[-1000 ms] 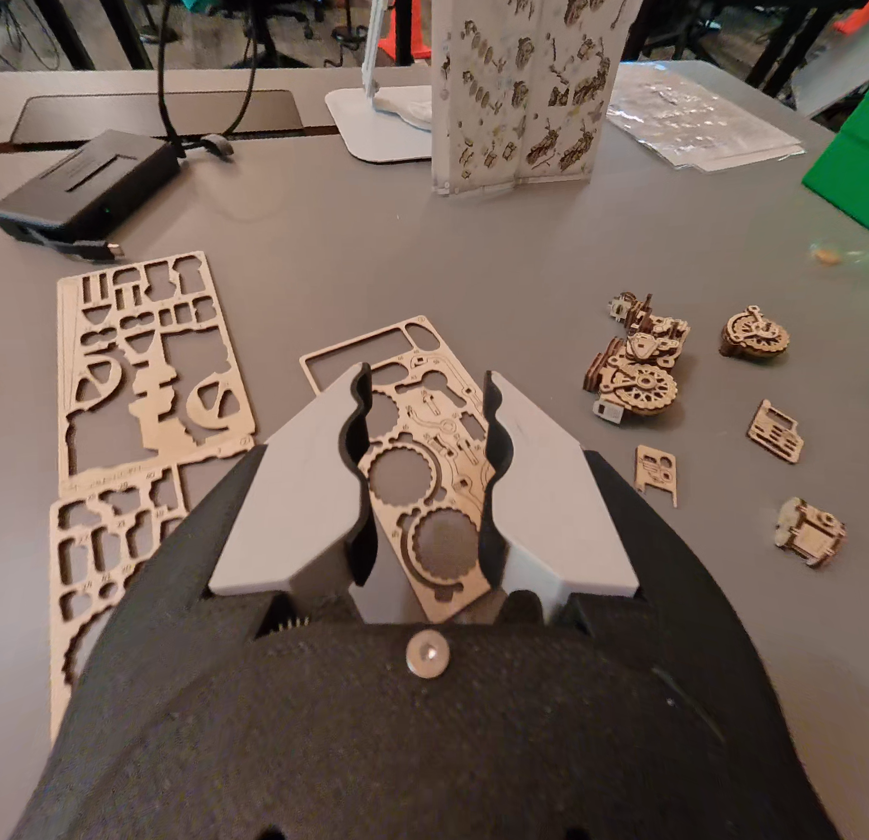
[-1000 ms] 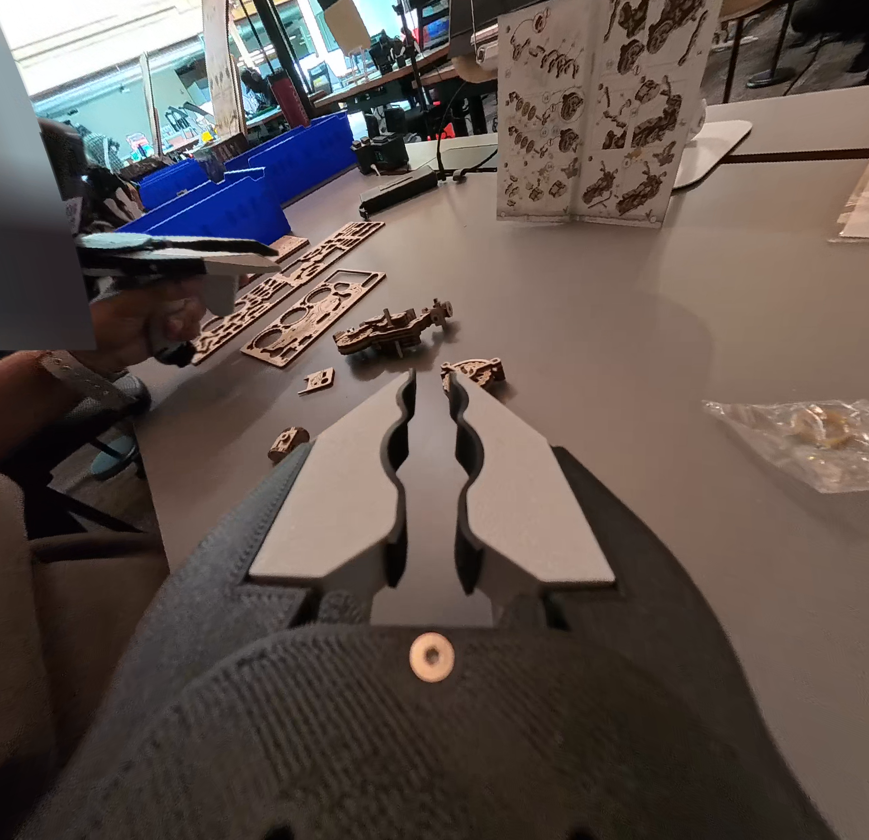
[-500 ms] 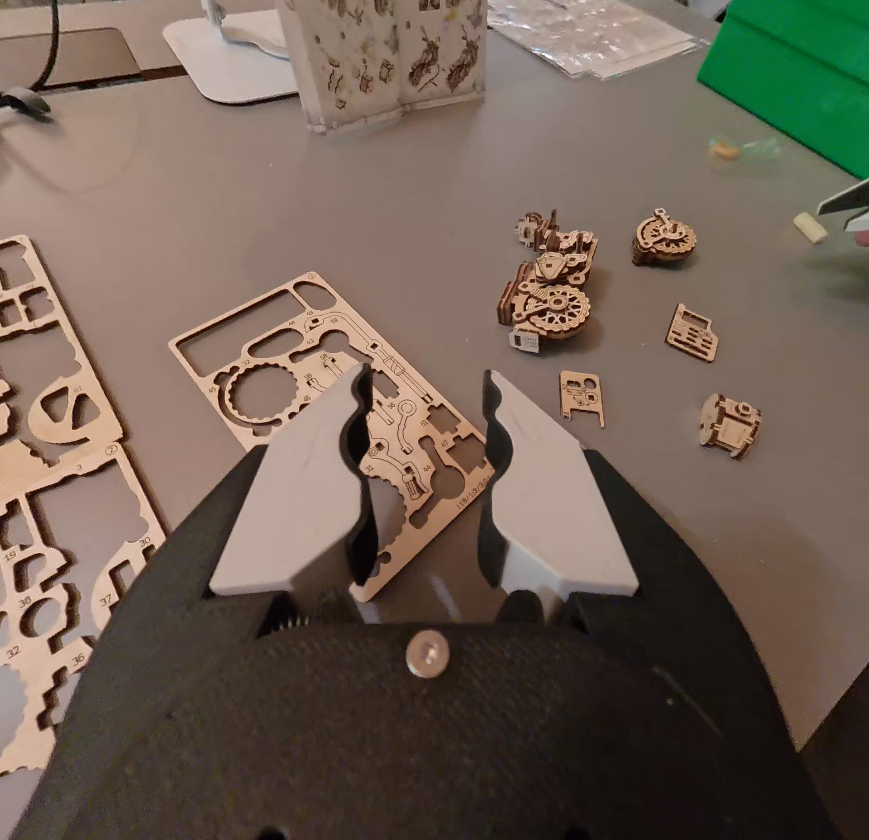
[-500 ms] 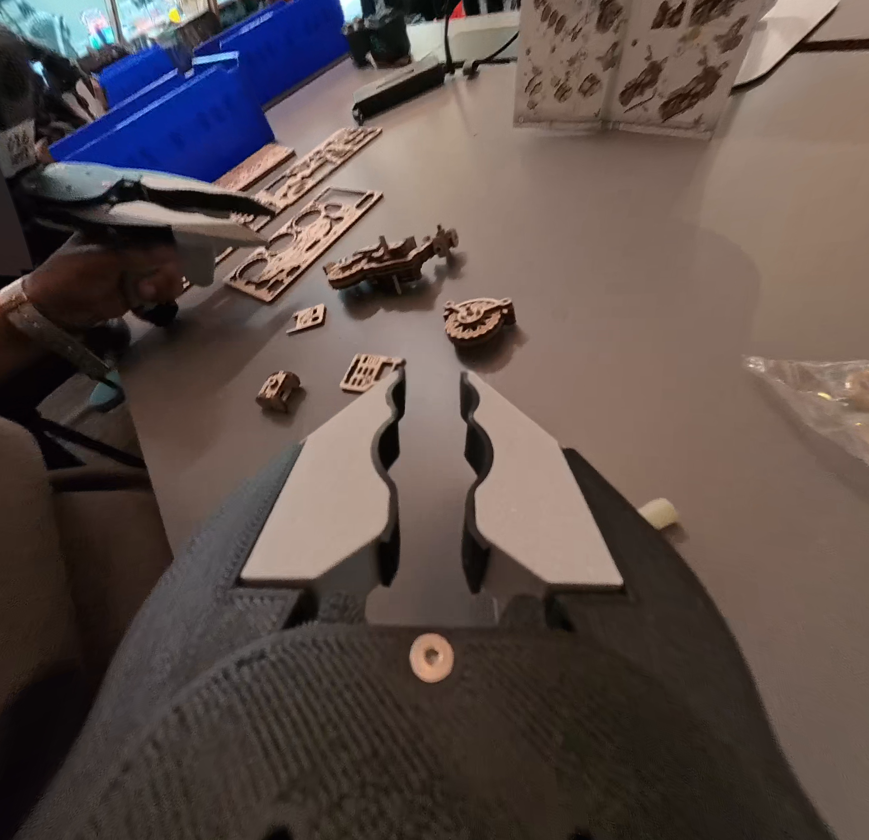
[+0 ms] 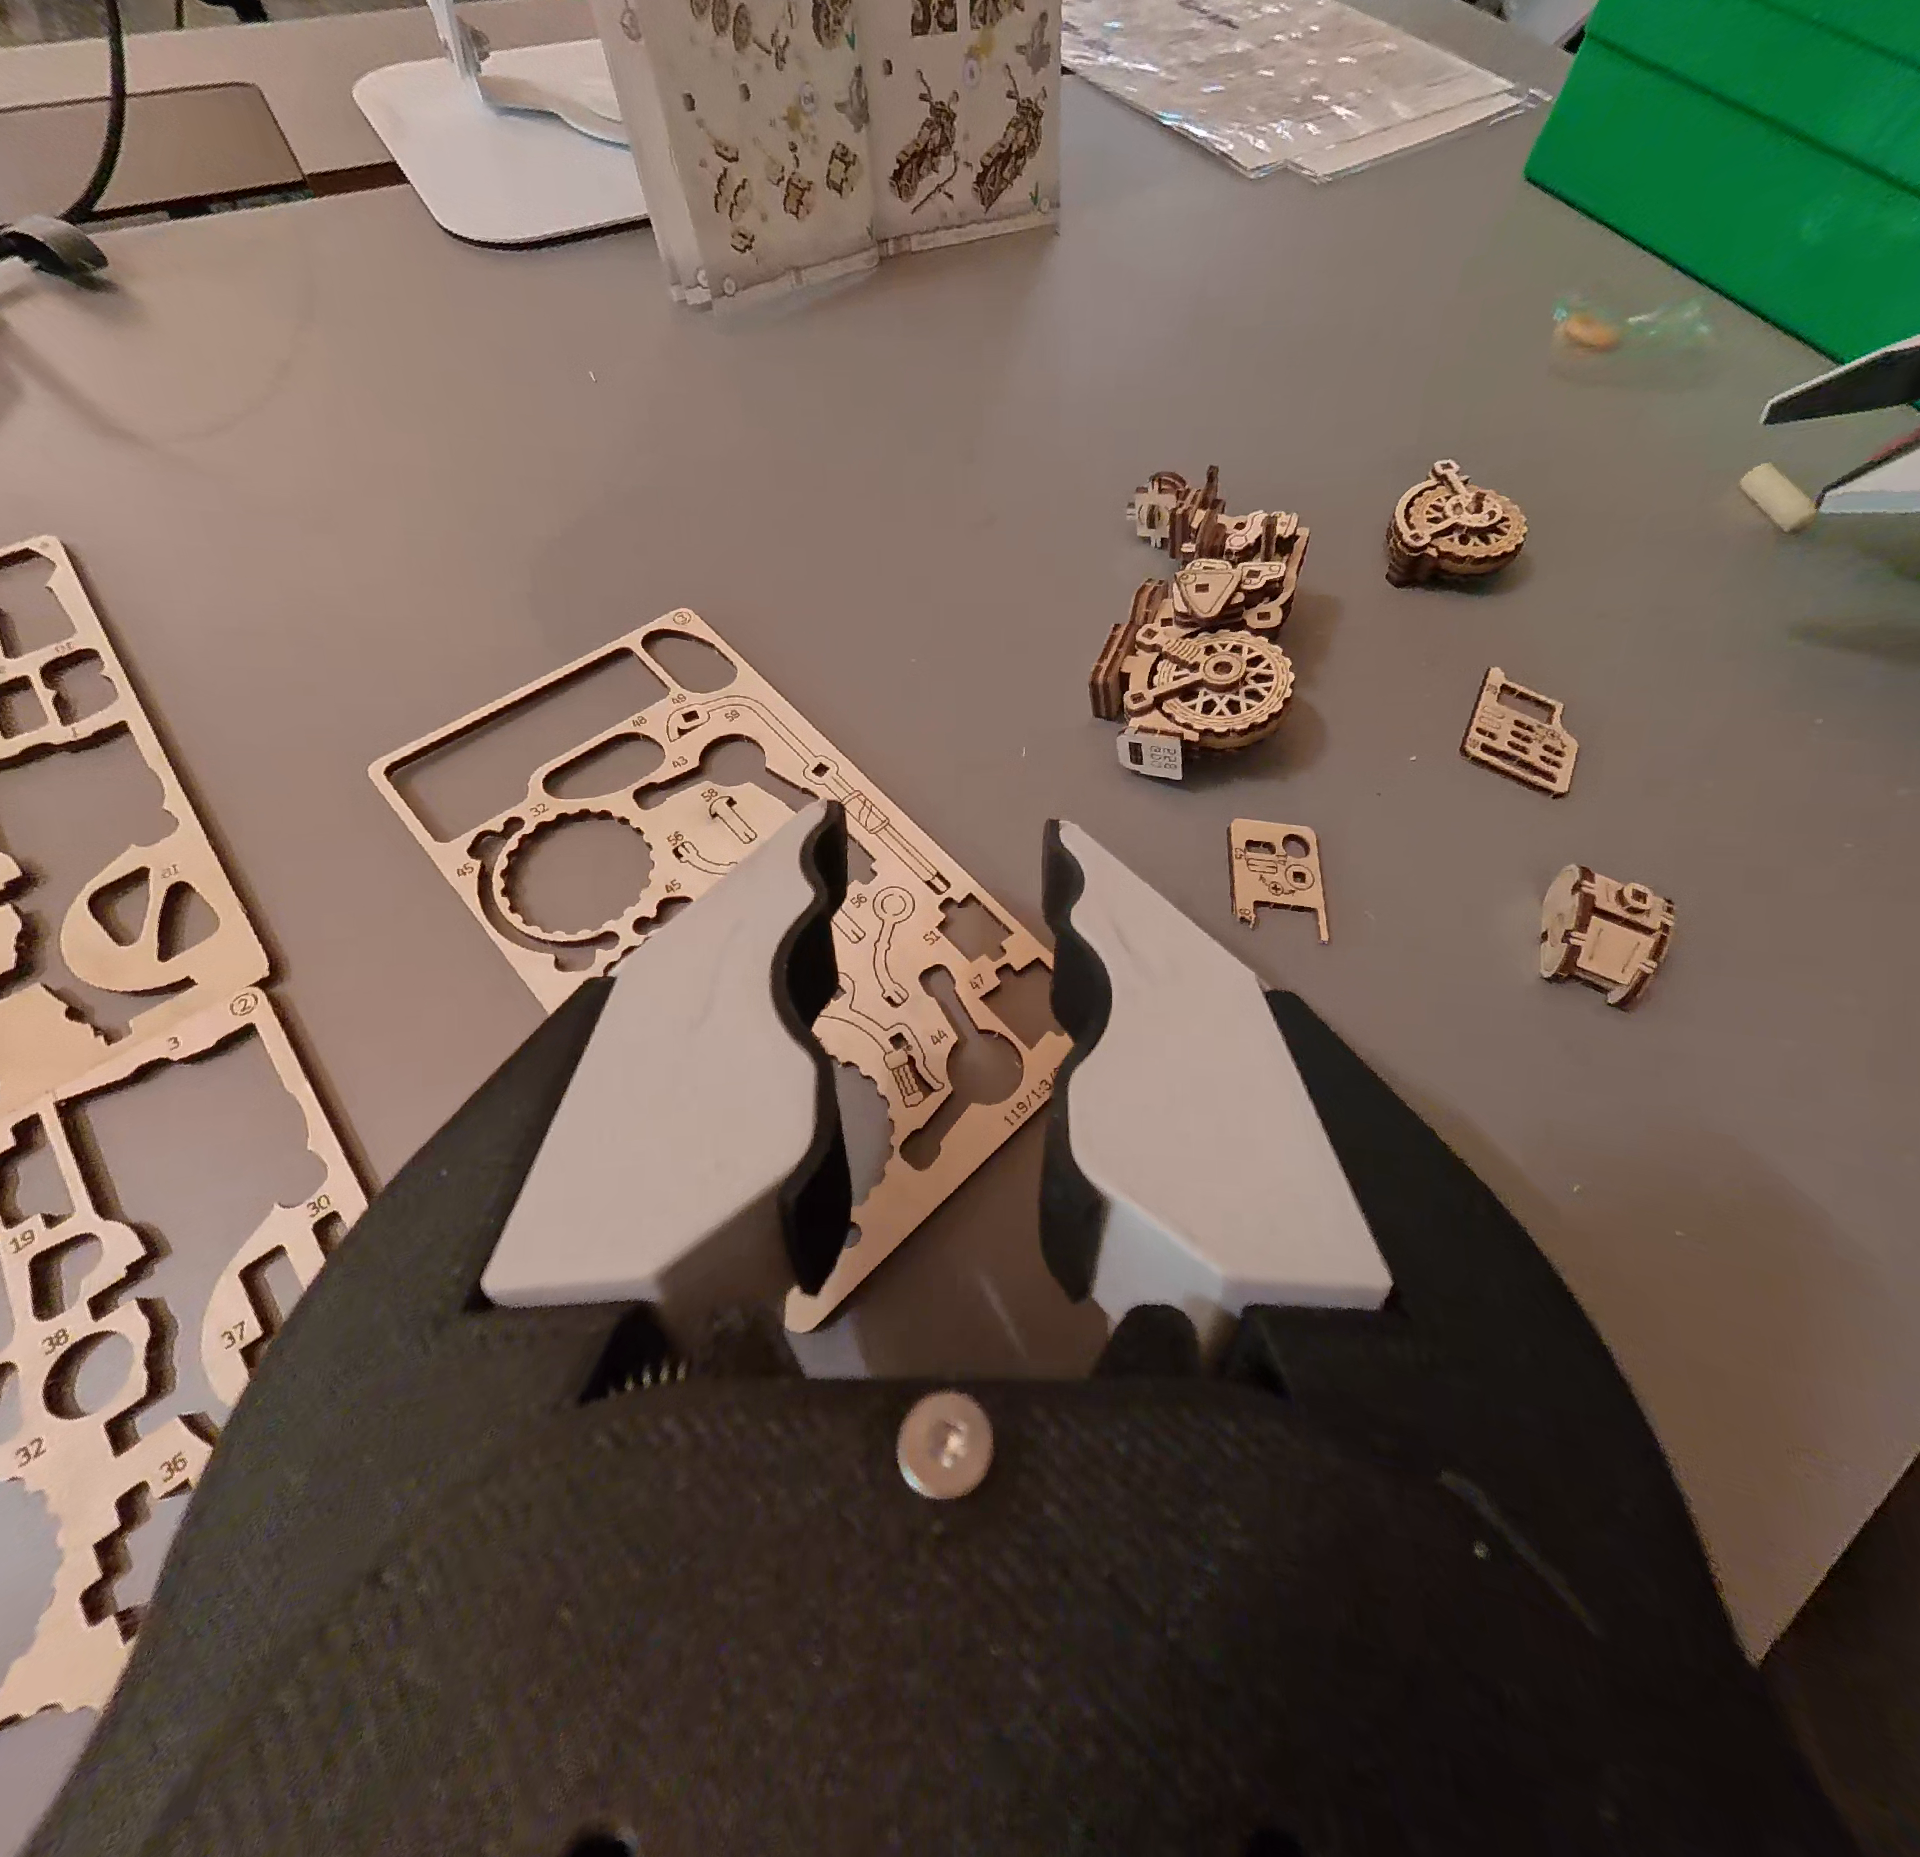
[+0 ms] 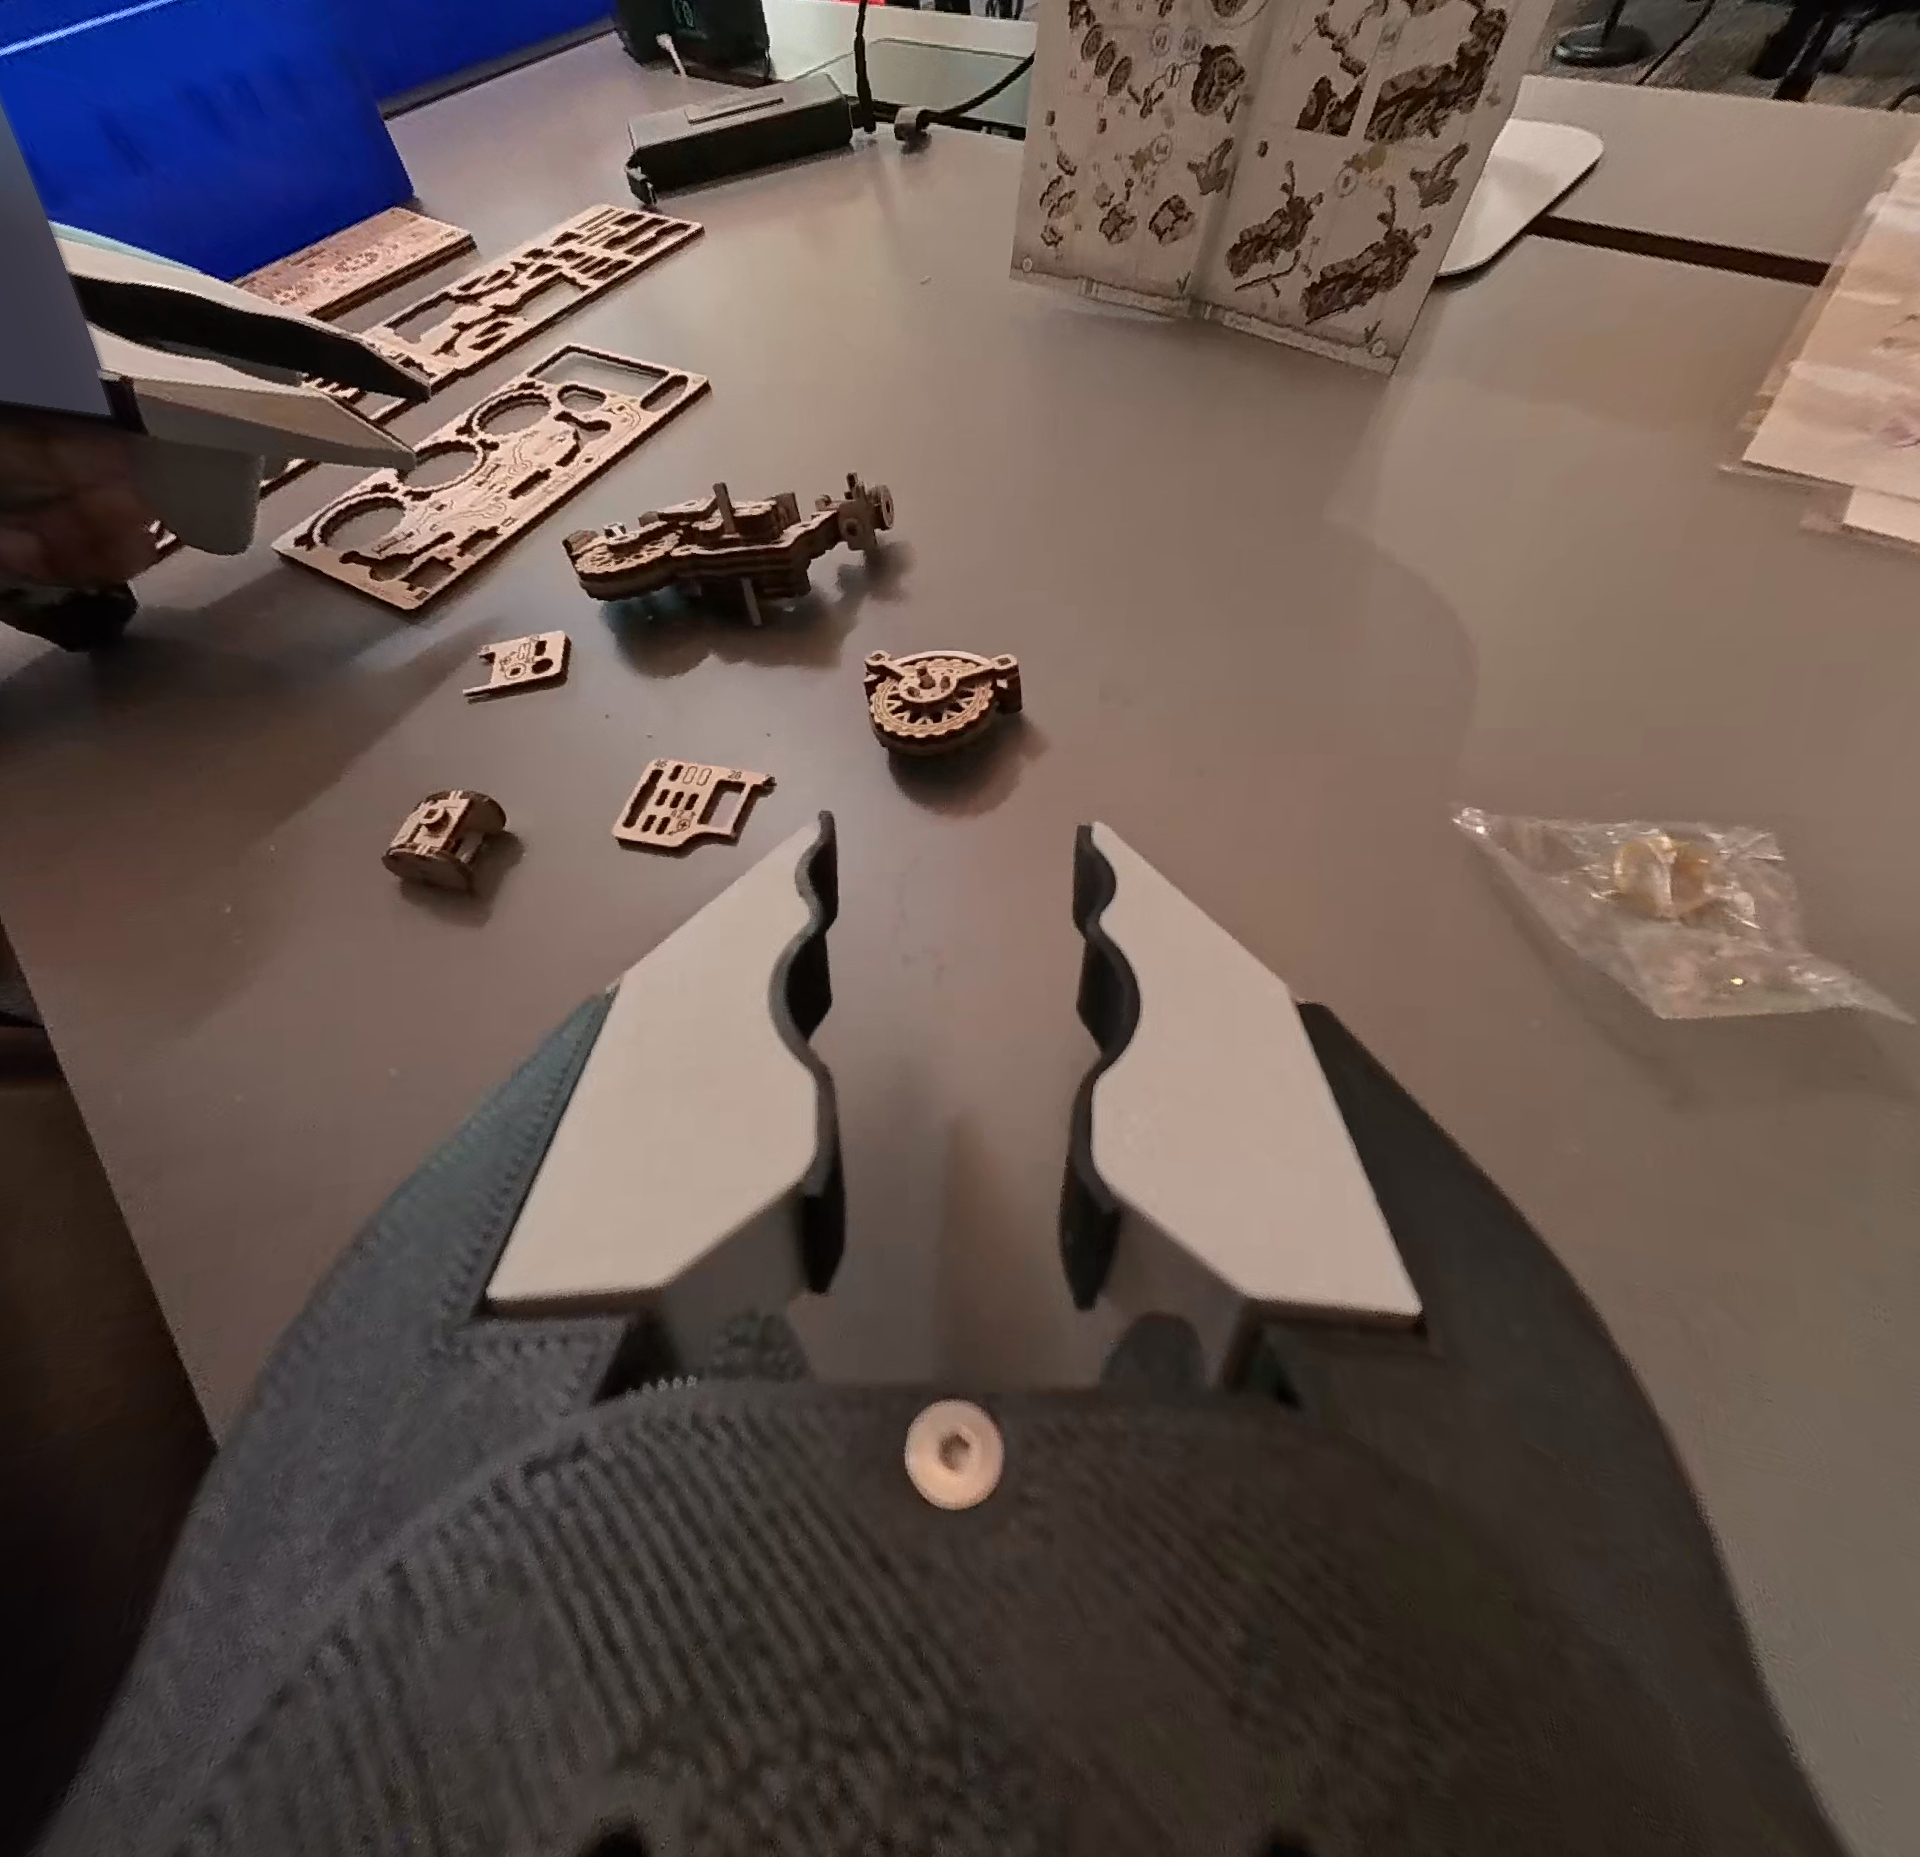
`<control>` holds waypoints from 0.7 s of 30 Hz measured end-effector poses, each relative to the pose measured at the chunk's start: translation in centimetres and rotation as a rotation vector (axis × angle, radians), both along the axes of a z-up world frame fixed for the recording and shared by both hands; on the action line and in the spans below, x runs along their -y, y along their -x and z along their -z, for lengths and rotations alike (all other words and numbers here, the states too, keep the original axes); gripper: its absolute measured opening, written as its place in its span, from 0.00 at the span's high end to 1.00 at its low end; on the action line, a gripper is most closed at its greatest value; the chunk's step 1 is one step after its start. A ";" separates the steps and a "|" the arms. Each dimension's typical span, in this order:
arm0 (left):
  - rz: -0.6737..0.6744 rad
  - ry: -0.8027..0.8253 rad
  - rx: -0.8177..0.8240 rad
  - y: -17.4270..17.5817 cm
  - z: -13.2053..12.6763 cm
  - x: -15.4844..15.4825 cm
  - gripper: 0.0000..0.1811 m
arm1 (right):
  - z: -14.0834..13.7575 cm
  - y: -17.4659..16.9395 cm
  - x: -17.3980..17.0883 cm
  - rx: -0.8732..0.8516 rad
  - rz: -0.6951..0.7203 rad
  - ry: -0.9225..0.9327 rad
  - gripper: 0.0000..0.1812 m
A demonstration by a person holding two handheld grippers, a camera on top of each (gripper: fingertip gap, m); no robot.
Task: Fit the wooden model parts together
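Observation:
A half-built wooden model body [image 5: 1205, 654] lies on the grey table, also in the right wrist view [image 6: 727, 550]. Beside it are a wooden wheel assembly [image 5: 1455, 534] [image 6: 940, 701], two flat slotted pieces [image 5: 1519, 742] [image 5: 1280, 877] and a small barrel-shaped block [image 5: 1605, 934] [image 6: 442, 836]. My left gripper [image 5: 940, 831] is open and empty above a punched-out wooden sheet [image 5: 644, 820]. My right gripper [image 6: 951, 831] is open and empty, just short of the wheel assembly. The left gripper also shows in the right wrist view [image 6: 405, 420].
More wooden sheets [image 5: 114, 872] lie at the left. A folded instruction leaflet [image 5: 852, 114] stands at the back before a white stand base [image 5: 499, 134]. A green box [image 5: 1745, 134] and plastic sleeves [image 5: 1278, 93] are back right. A small clear bag [image 6: 1662, 914] lies right. Tip to tip, the grippers are about 25 cm apart. My right gripper's tips are some 12 cm from the small barrel-shaped block [image 6: 442, 836].
Both grippers have swung toward the loose model parts and tilted down over the table. The right gripper's jaws have opened wider. Nothing has been picked up.

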State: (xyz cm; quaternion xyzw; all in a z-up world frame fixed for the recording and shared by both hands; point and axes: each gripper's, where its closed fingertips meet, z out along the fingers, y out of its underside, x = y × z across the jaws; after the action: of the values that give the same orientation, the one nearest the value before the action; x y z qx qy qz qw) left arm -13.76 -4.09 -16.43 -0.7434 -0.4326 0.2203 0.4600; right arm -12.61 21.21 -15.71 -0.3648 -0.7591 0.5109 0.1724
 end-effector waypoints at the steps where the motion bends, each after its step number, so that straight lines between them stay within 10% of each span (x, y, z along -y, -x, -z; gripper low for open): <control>1: 0.001 0.002 0.000 0.0 0.0 0.0 0.80 | 0.0 0.0 0.0 0.002 0.004 -0.002 0.77; 12: -0.006 0.012 0.001 0.1 0.1 0.0 0.79 | 1.0 1.2 -1.2 -0.034 0.131 -0.139 1.00; 21: -0.003 0.035 -0.010 0.0 0.2 -0.1 0.79 | 0.9 1.8 -2.3 -0.042 0.210 -0.155 1.00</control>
State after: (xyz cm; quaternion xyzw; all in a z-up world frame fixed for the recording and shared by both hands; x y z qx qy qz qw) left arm -13.80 -4.02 -16.58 -0.7497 -0.4274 0.2323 0.4486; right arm -14.44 23.52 -16.61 -0.4168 -0.7502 0.4374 0.2686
